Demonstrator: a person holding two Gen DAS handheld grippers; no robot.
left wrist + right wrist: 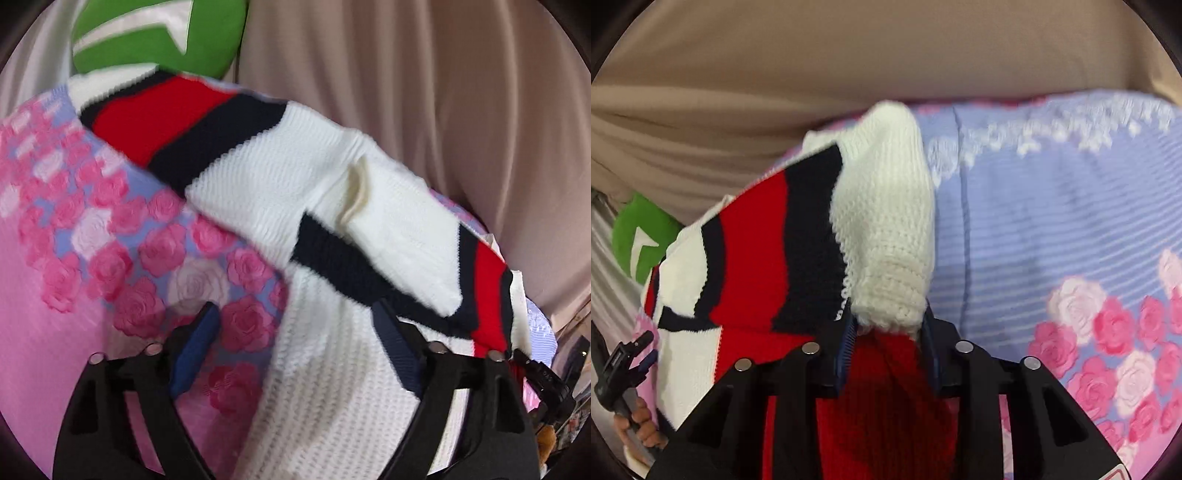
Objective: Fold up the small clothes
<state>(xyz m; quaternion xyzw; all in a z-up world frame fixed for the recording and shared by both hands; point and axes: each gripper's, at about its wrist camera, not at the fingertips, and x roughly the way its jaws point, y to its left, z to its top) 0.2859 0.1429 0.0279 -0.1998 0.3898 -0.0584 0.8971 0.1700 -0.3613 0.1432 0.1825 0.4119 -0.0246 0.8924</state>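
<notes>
Knit sweater (768, 266) bunched in right gripper (888, 332); left gripper (295, 347) gaping.

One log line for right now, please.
step: folding | left gripper: open over sweater | right gripper: shut on sweater | bedspread underneath

Chunky ribbed knit sweater (280, 177); soft embossed rose bedspread (92, 236); matt black plastic gripper frame (886, 406).

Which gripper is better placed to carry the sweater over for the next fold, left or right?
Right, probably. The right gripper is shut on the knit sweater. The left gripper is open, its fingers apart over the sweater, holding nothing.
</notes>
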